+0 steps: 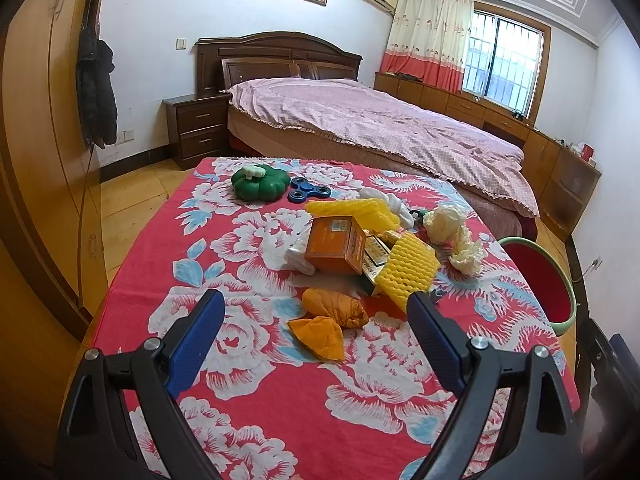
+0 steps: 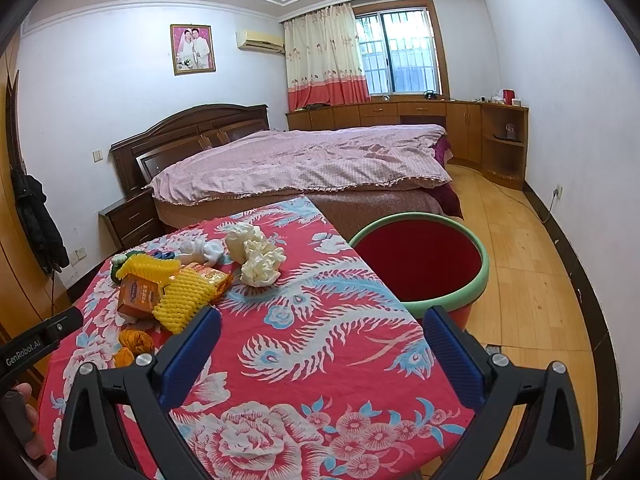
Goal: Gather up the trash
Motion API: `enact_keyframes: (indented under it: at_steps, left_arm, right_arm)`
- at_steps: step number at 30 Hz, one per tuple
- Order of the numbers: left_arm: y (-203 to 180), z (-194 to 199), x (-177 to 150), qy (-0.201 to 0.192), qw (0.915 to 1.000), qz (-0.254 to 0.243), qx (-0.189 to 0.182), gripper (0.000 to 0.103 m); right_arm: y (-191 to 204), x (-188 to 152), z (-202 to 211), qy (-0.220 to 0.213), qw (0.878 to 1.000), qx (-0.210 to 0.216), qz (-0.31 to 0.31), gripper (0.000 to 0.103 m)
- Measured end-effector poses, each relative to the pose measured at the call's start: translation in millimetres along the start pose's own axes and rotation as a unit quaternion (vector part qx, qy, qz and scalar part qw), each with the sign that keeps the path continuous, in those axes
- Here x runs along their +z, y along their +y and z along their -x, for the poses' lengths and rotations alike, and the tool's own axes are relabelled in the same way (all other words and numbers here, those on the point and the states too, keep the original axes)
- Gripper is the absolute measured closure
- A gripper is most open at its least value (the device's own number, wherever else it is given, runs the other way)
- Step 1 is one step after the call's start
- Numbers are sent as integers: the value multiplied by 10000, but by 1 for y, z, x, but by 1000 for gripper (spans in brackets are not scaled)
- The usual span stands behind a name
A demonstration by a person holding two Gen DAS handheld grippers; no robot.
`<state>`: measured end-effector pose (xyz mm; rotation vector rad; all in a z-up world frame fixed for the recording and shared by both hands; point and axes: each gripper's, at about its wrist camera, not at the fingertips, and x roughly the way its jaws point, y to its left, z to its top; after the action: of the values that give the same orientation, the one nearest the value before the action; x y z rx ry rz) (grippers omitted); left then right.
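Table [image 1: 248, 360] under a red floral cloth, with a red, green-rimmed bin [image 2: 486, 264] standing off its right edge, presumably placed to receive discards. The trash sits mid-table: orange carton [image 1: 336, 246], yellow foam netting [image 1: 408, 270], crumpled tissues [image 2: 260, 258], orange wrappers [image 1: 334, 308]. Left gripper [image 1: 316, 312] and right gripper [image 2: 322, 328] hover above the near edge, fingers spread wide and empty.

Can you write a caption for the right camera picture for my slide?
Open right gripper over a flowery table of trash, next to an empty red bin.
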<state>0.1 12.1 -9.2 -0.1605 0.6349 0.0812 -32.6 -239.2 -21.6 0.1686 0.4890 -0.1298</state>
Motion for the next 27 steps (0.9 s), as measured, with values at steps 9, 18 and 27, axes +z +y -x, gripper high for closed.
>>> enact_keyframes:
  at_steps: [9, 18, 27]
  left_arm:
    - [-1, 0, -2, -3, 10000, -14, 6, 11]
    - [0, 0, -3, 33, 10000, 0, 14, 11]
    - [0, 0, -4, 24, 10000, -4, 12, 11]
  right_arm:
    - [0, 0, 0, 3, 10000, -1, -9, 0]
    - [0, 0, 0, 6, 10000, 1, -6, 0]
    - [-1, -2, -1, 27, 10000, 2, -14, 0]
